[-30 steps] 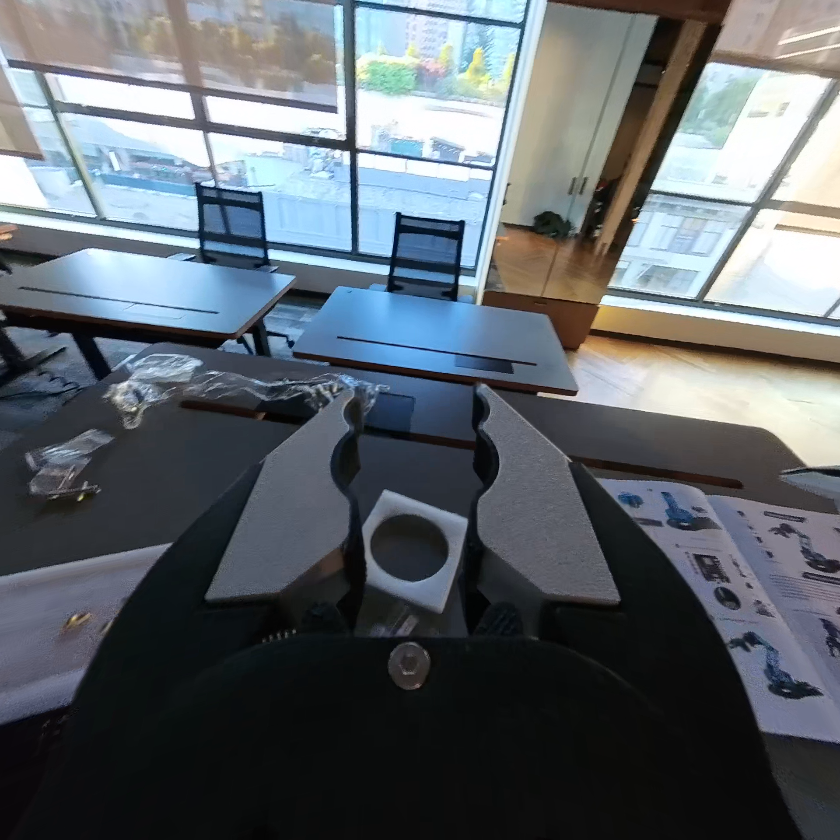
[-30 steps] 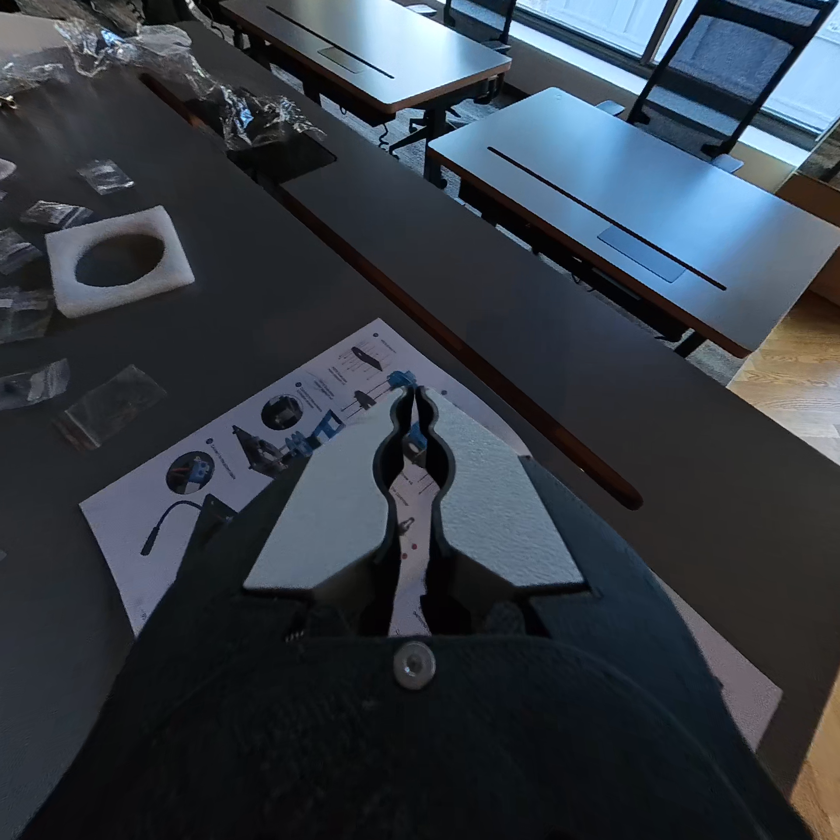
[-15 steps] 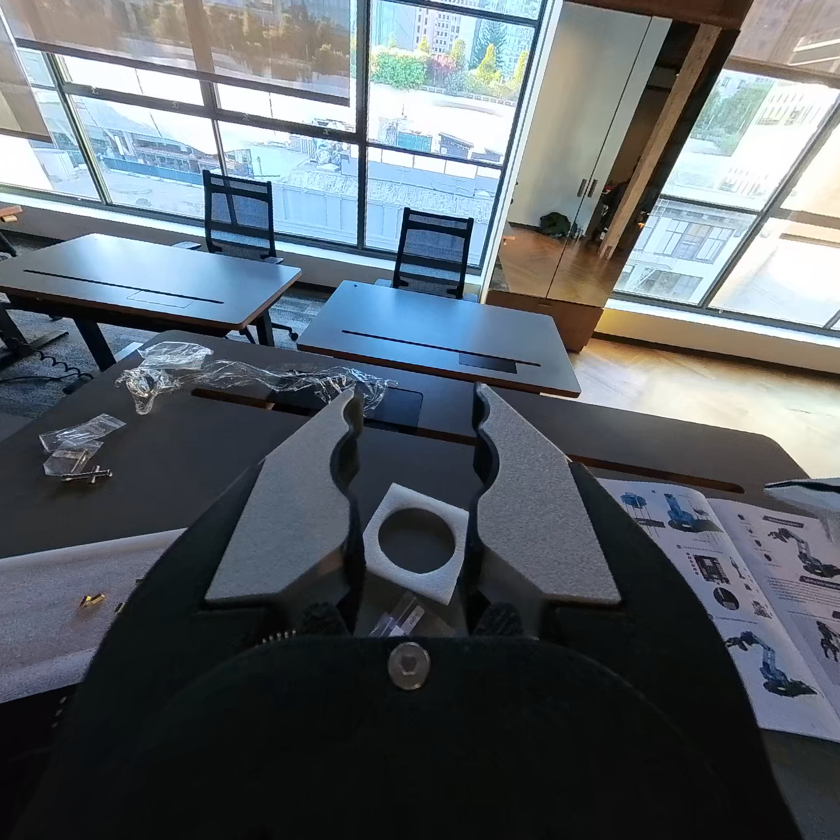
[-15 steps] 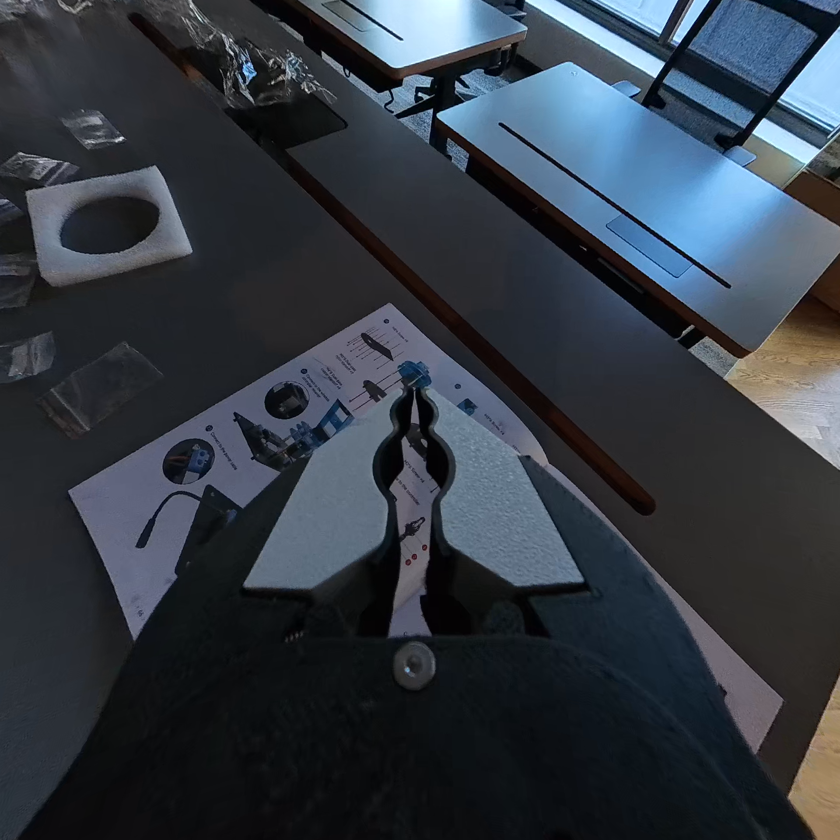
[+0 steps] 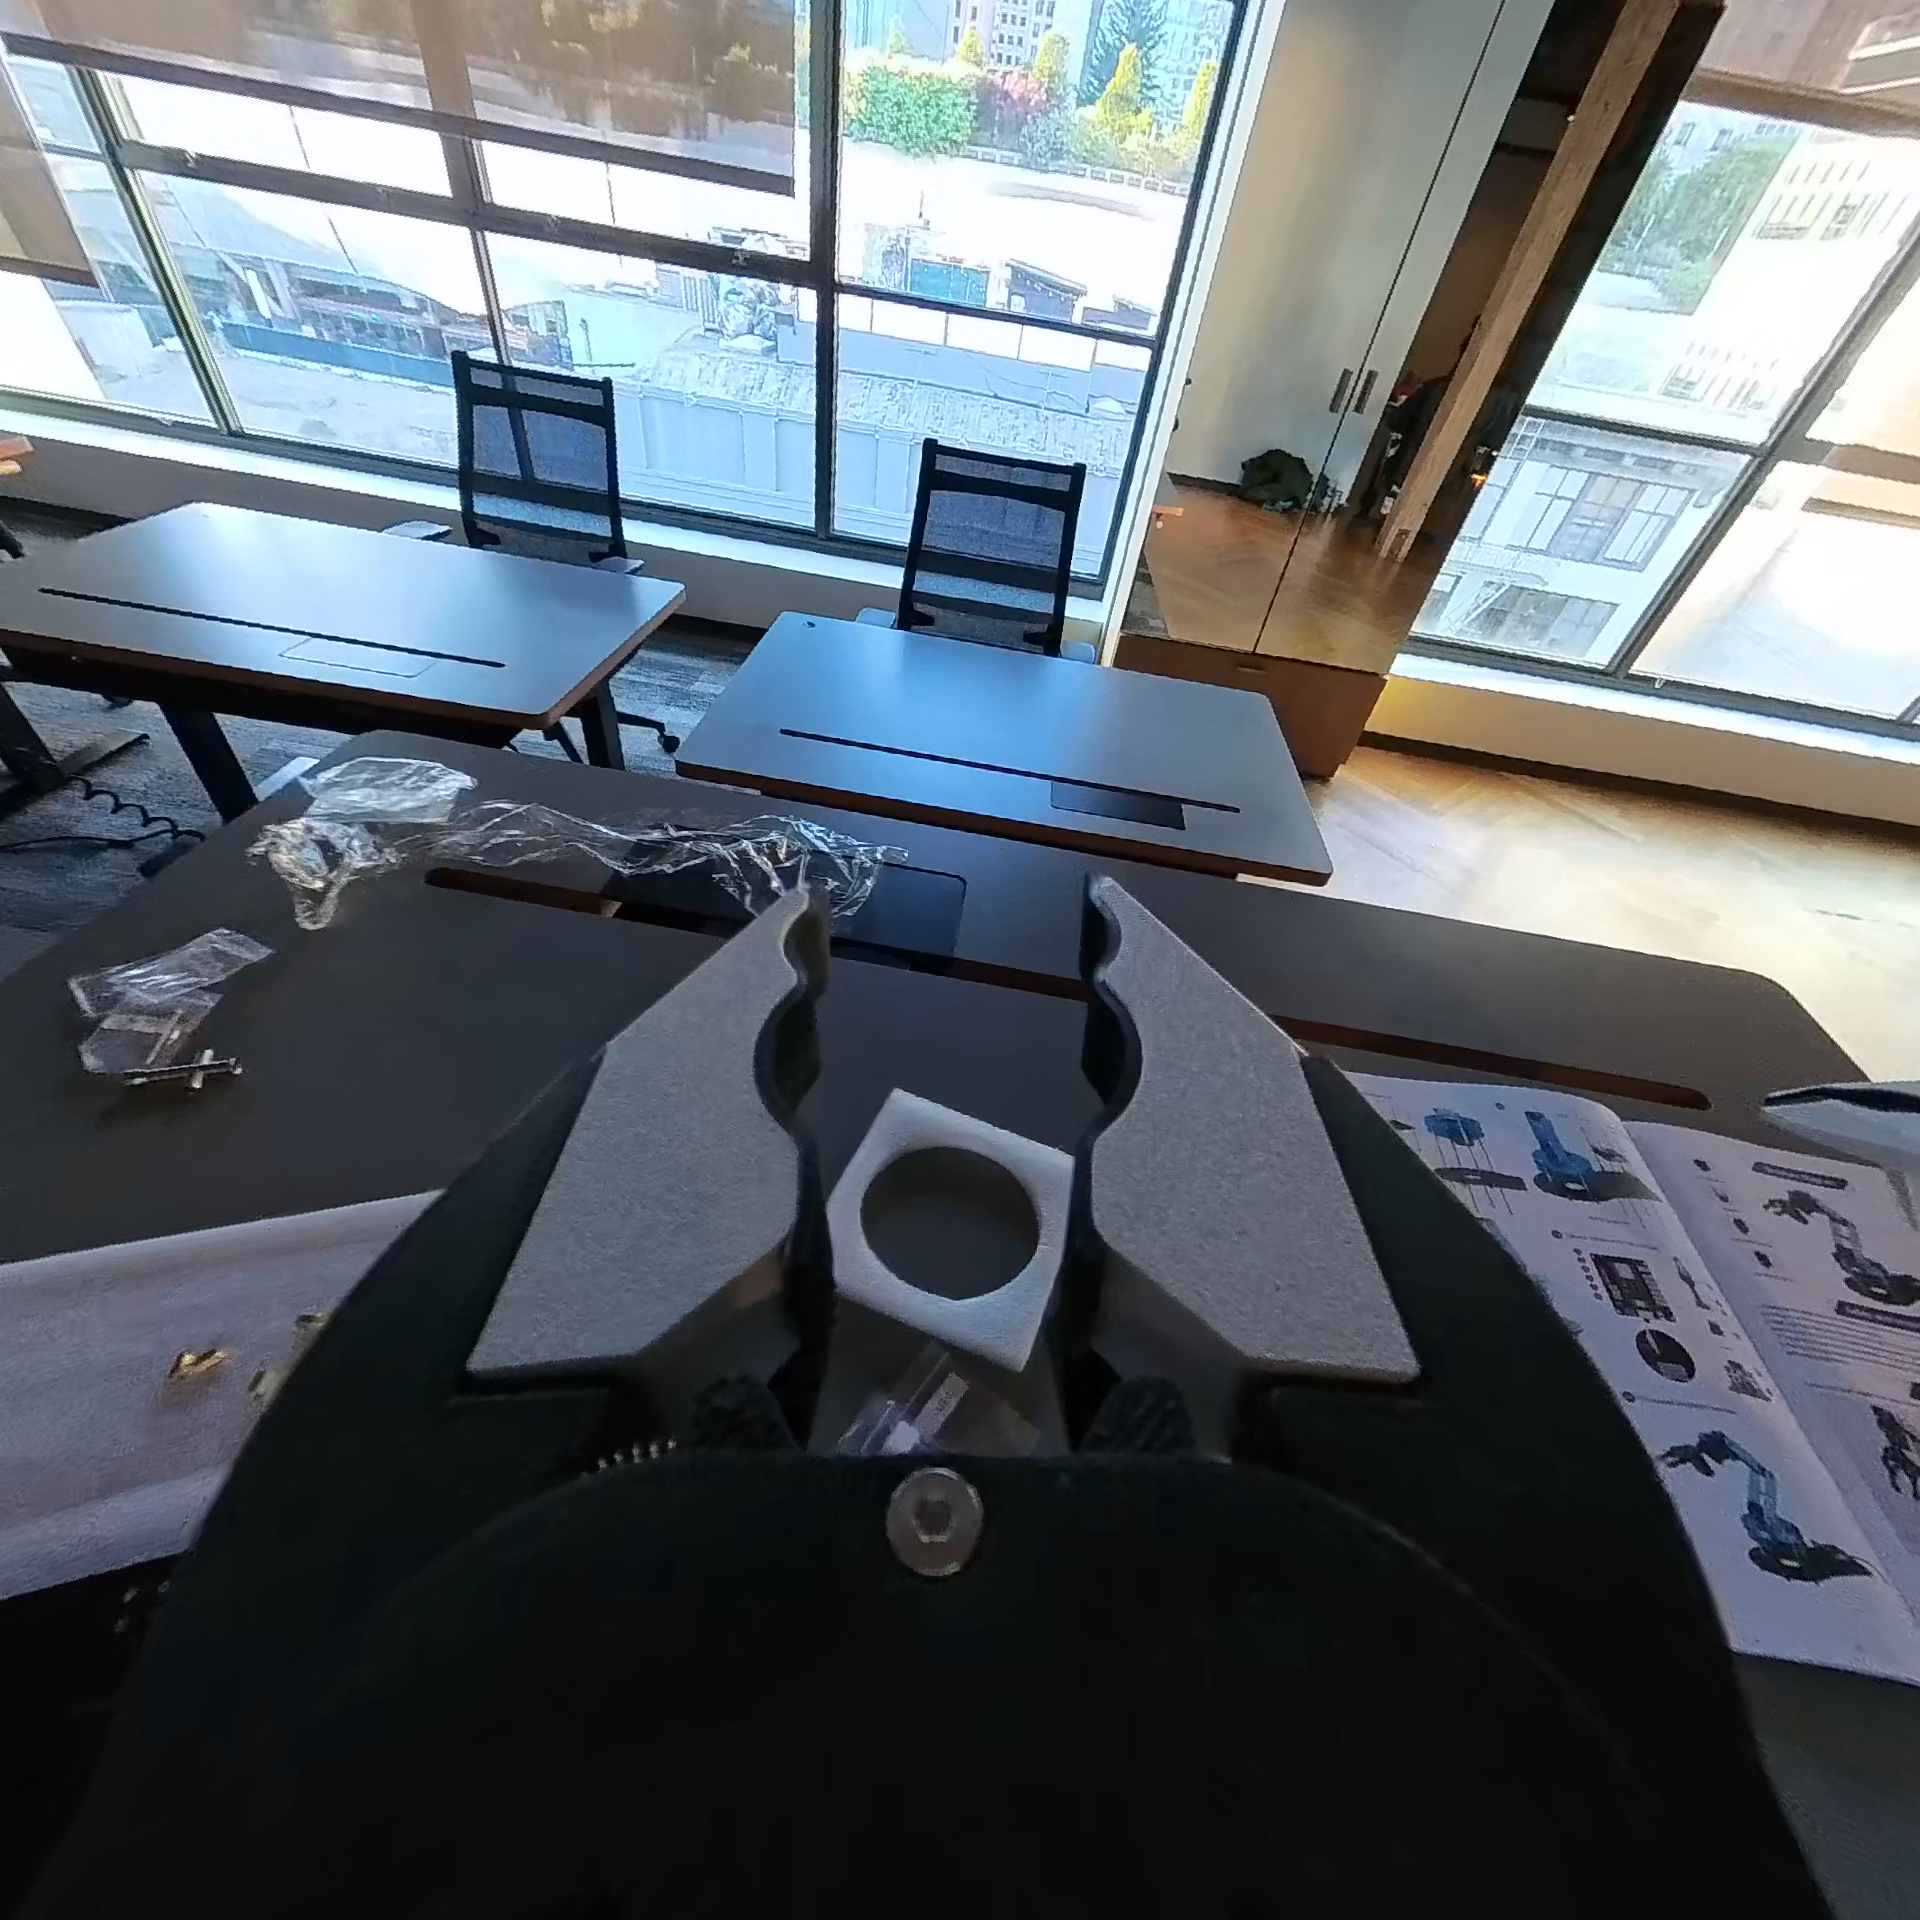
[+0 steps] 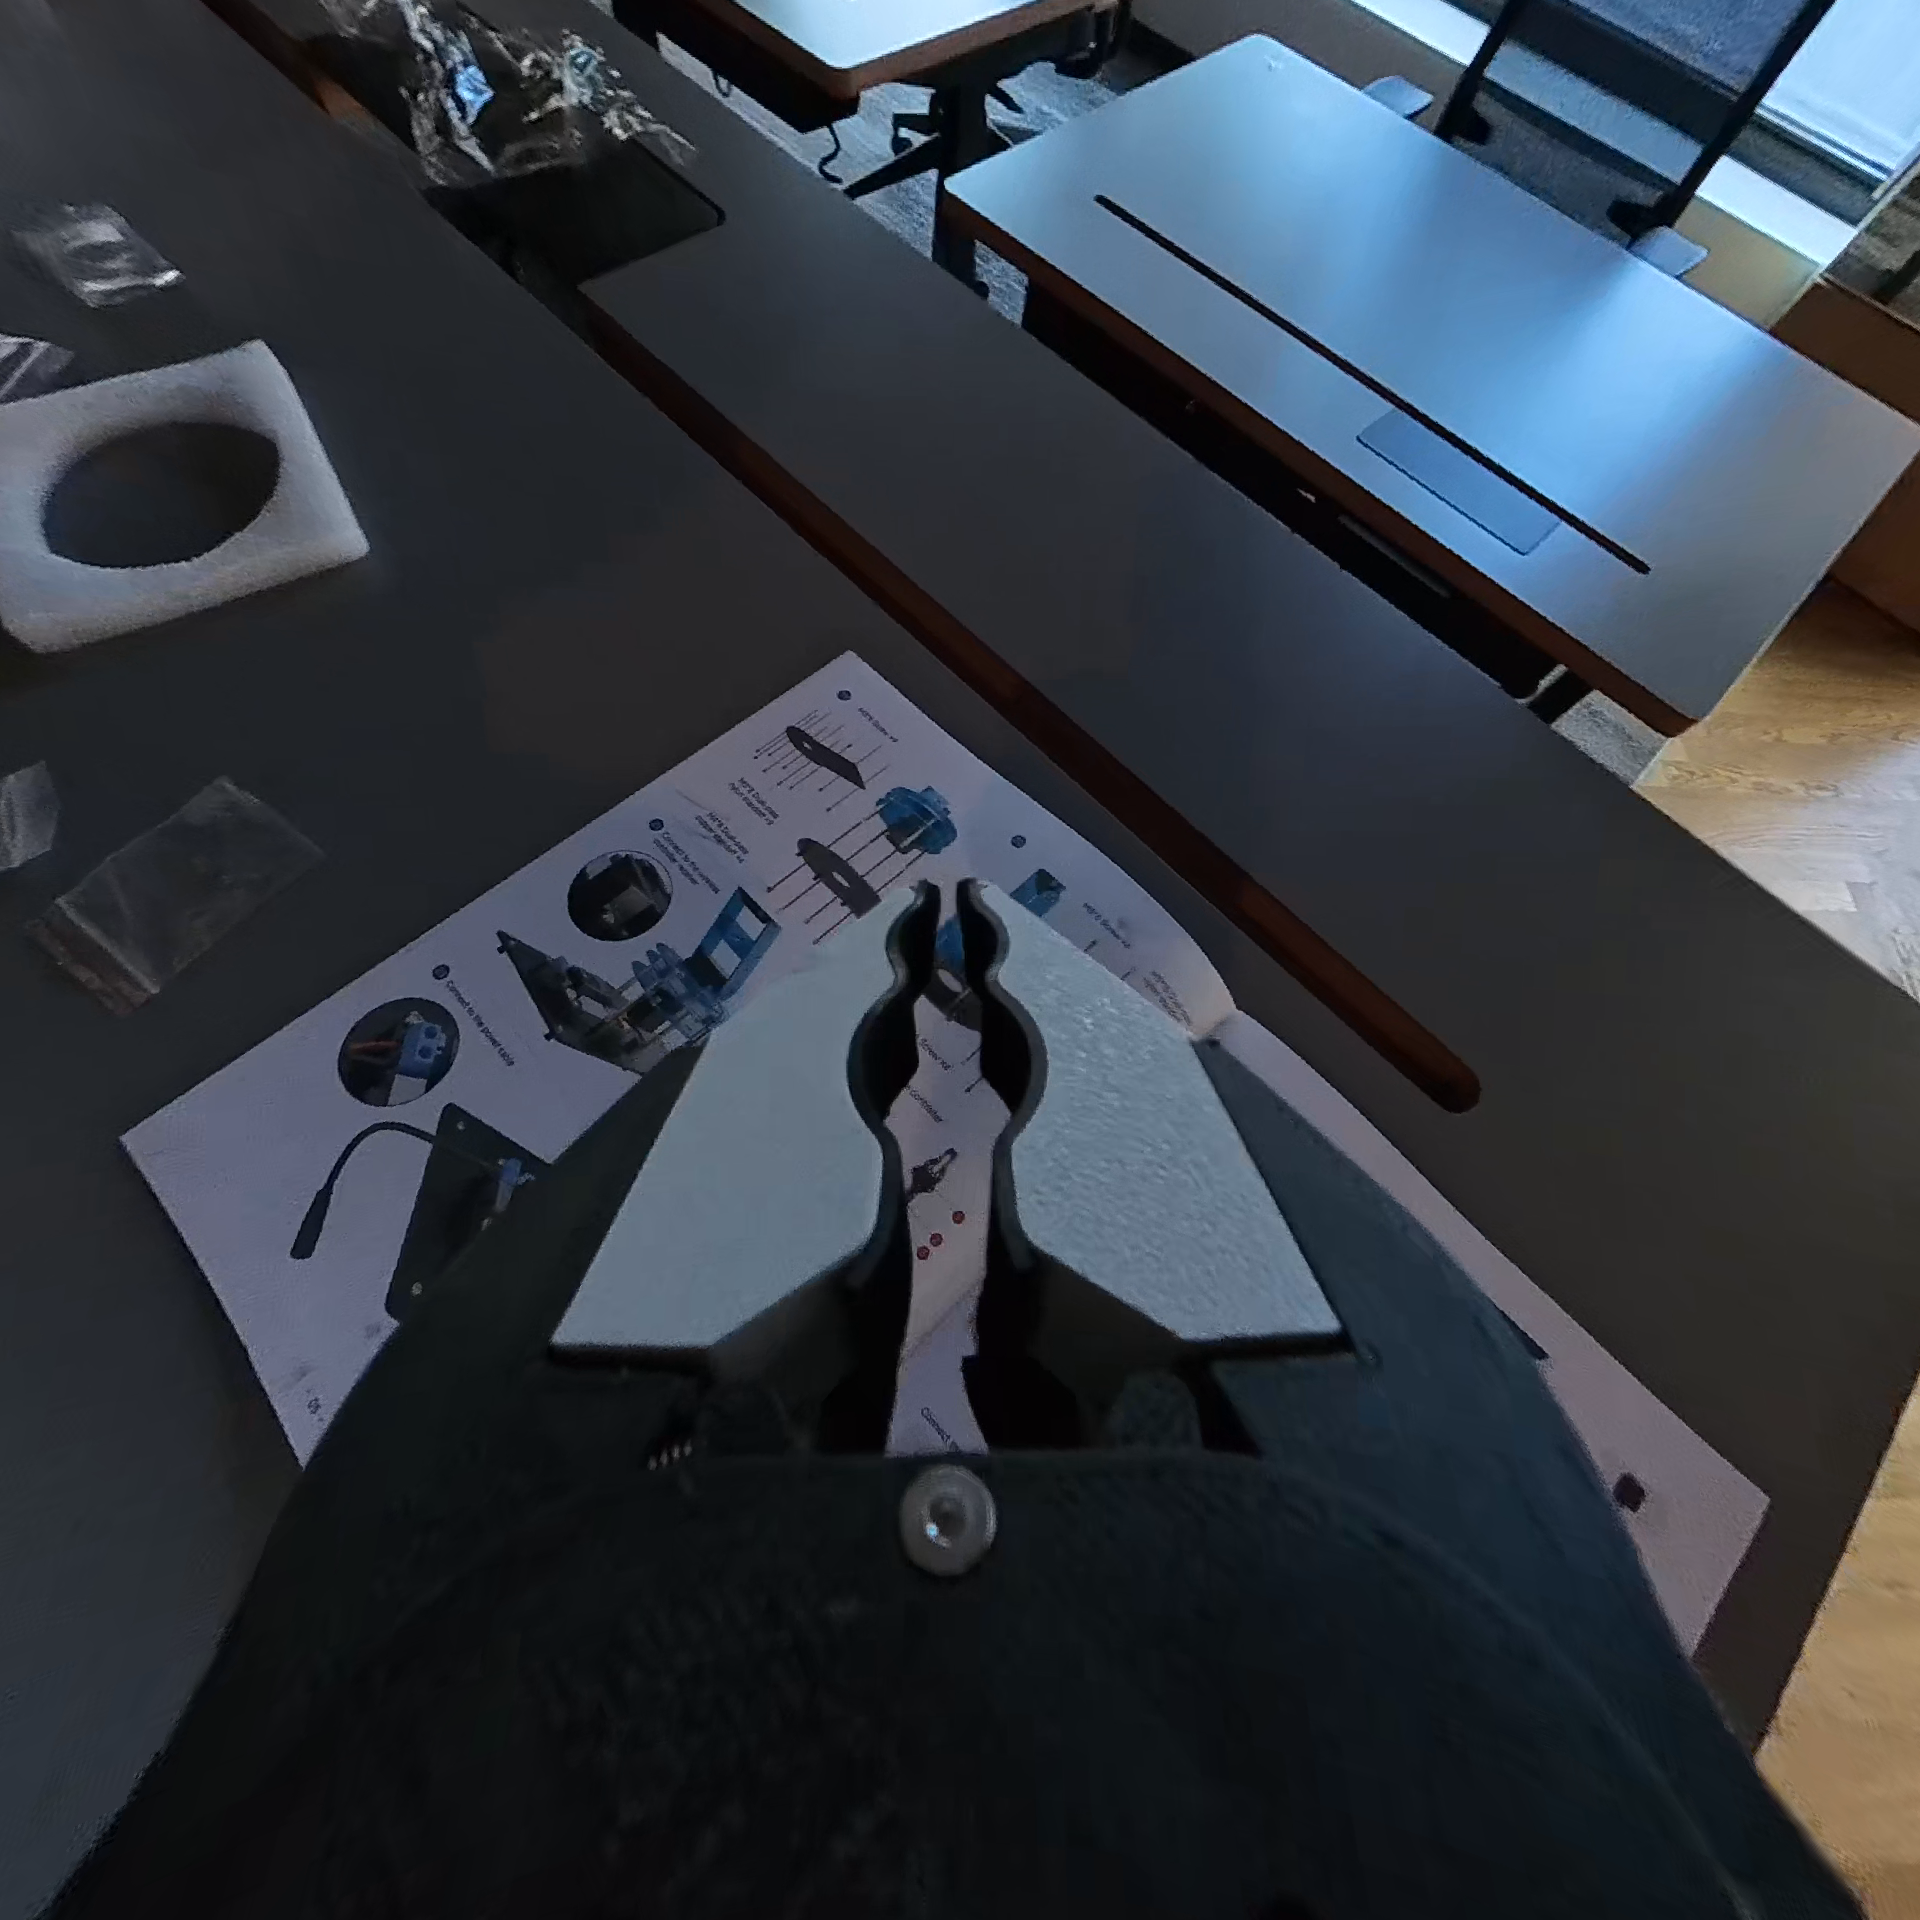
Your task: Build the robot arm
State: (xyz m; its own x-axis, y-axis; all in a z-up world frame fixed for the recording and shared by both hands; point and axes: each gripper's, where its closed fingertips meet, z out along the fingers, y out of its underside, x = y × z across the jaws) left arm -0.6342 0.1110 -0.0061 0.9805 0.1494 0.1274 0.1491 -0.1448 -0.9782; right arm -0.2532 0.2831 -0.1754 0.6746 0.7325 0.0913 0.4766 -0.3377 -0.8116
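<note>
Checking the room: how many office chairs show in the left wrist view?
2: left chair behind the left desk, right chair behind the right desk; others may be hidden.

foam square left of booklet | wrap behind | on desk

Left wrist view: left gripper body hides the near edge of the white foam square and most of a clear bag under it; bag contents too small to identify. Open booklet cut off at right edge. Right wrist view: right gripper covers the booklet's centre; foam square clipped at left edge; crumpled plastic wrap blurred, cut off at top.
</note>
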